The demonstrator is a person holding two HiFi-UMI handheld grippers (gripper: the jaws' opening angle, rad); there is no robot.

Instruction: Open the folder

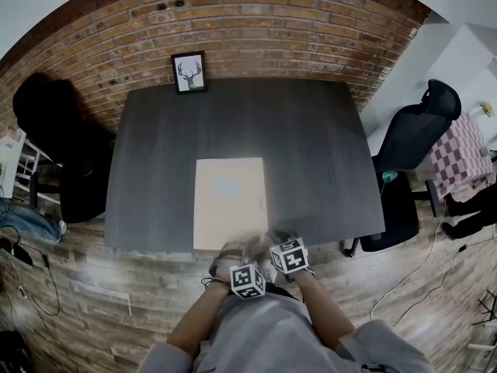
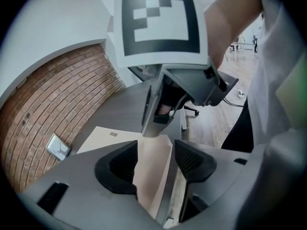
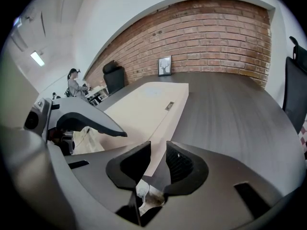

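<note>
A beige folder (image 1: 229,196) lies shut and flat on the dark table (image 1: 311,146), close to the near edge. Both grippers hover at the folder's near end. My left gripper (image 2: 156,158) is open, and the folder (image 2: 103,138) shows through the gap between its pads without touching them. My right gripper (image 3: 158,159) is open too, with the folder's (image 3: 144,102) right edge running up from between its jaws. In the head view the left gripper (image 1: 231,251) is at the near edge and the right gripper (image 1: 272,238) at the near right corner.
A framed deer picture (image 1: 189,71) leans on the brick wall at the table's far edge. A black office chair (image 1: 411,142) stands right of the table, a dark chair (image 1: 58,142) left. Cables lie on the wooden floor. A person (image 3: 74,85) sits far off.
</note>
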